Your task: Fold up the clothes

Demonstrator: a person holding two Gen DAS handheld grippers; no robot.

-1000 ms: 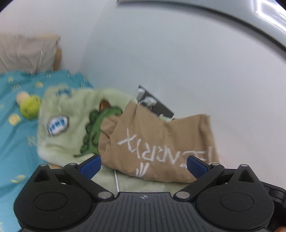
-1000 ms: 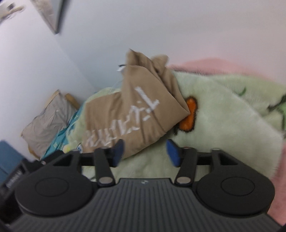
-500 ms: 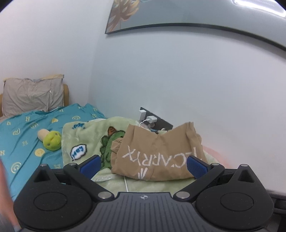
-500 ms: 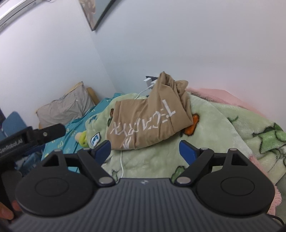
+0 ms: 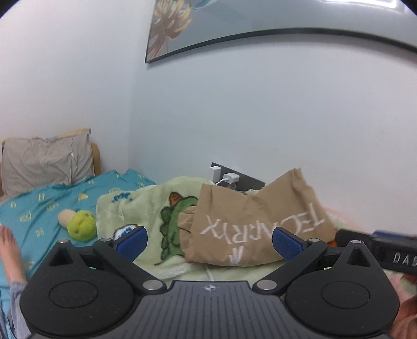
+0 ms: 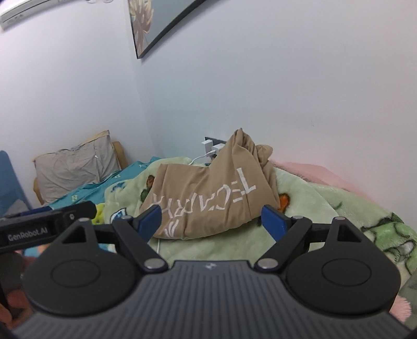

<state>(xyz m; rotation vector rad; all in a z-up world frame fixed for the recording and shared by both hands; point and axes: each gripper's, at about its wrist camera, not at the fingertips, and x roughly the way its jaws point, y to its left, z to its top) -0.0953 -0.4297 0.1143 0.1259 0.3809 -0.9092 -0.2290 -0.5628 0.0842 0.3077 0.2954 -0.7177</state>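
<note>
I have both claws up off the bed with nothing in them. My left gripper point(image 5: 209, 243) fills the bottom of its view, its blue-padded fingers point(image 5: 130, 241) spread wide, clear of the cloth behind them. My right gripper point(image 6: 212, 221) is the same: jaws well apart, empty, blue pads point(image 6: 272, 221) either side of the garment in the frame without touching it.

The tan folded shirt with white block lettering point(image 5: 255, 224) lies just right of centre in the left view, in a loose bundle, one corner standing up against the pale wall point(image 5: 260, 117). In the right view it sits at mid-frame, a crumpled peak at its upper right. It rests on a fluffy pale green blanket with a cartoon dinosaur print point(image 5: 146, 208).

Behind the shirt a white charger plug with its cable point(image 5: 230, 178) sits in a dark wall socket. To the left lies a teal patterned bedsheet point(image 5: 39, 208) with a yellow-green plush toy point(image 5: 80, 225) on it, and a grey pillow point(image 5: 44, 163) at the far left edge. A dark-framed picture point(image 5: 234, 23) hangs along the top. A bare foot point(image 5: 9, 245) shows at lower left.
</note>
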